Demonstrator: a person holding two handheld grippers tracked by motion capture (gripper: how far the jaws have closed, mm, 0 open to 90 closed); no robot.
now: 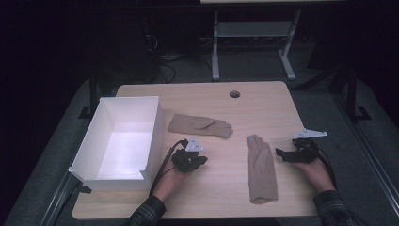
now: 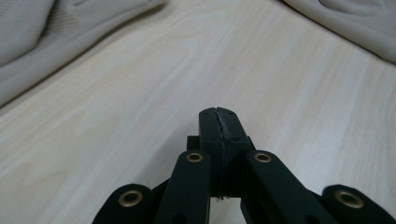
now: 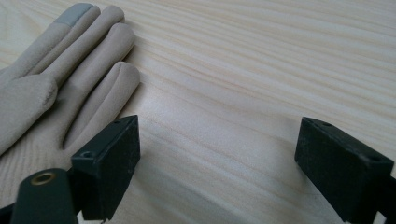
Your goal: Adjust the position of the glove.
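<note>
Two beige gloves lie flat on the wooden table (image 1: pixel 244 106). One glove (image 1: pixel 200 125) lies crosswise near the middle; the other glove (image 1: pixel 261 169) lies lengthwise toward the front, with a grey fingertip. My left gripper (image 1: pixel 201 161) rests on the table between them, its jaws pressed together on nothing (image 2: pixel 218 116). My right gripper (image 1: pixel 281 154) sits just right of the lengthwise glove (image 3: pixel 60 79), jaws wide apart over bare wood (image 3: pixel 217 154), the left jaw over that glove's edge.
A white open box (image 1: pixel 120 141) stands at the table's left side, its inside bare. A round cable hole (image 1: pixel 234 94) sits near the far edge. Beyond the table stands a grey desk frame (image 1: pixel 251 42) on the dark floor.
</note>
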